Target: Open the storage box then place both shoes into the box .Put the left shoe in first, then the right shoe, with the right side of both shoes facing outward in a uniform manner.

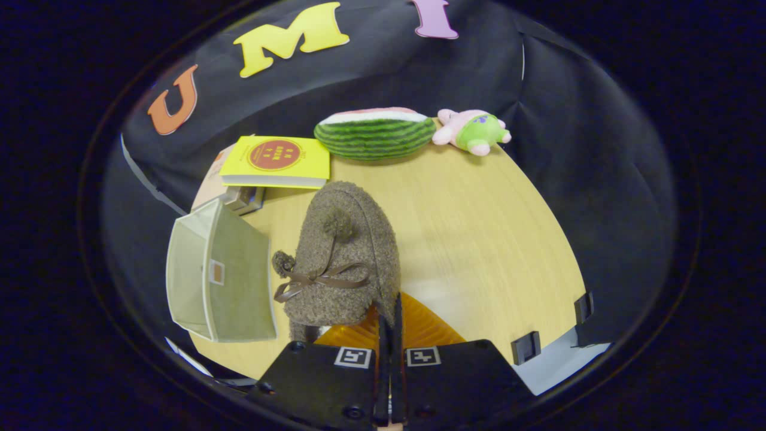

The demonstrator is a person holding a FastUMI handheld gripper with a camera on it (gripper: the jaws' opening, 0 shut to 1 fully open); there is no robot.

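— Where's the shoe point(344, 257) now?

— Hanging from the gripper point(390, 317); the 2 fingers are pinched together on its heel rim, toe pointing away toward the table's point(479, 239) far edge.

— And the storage box point(218, 275)?

— Off to the gripper's left, at the table's left edge, just beside the shoe. I'd say the carry must swing left.

Wood table point(479, 227) w/ black cloth wall point(574, 149).

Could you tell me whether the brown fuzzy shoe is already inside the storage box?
No, the brown fuzzy shoe hangs from the closed gripper above the table, beside the storage box.
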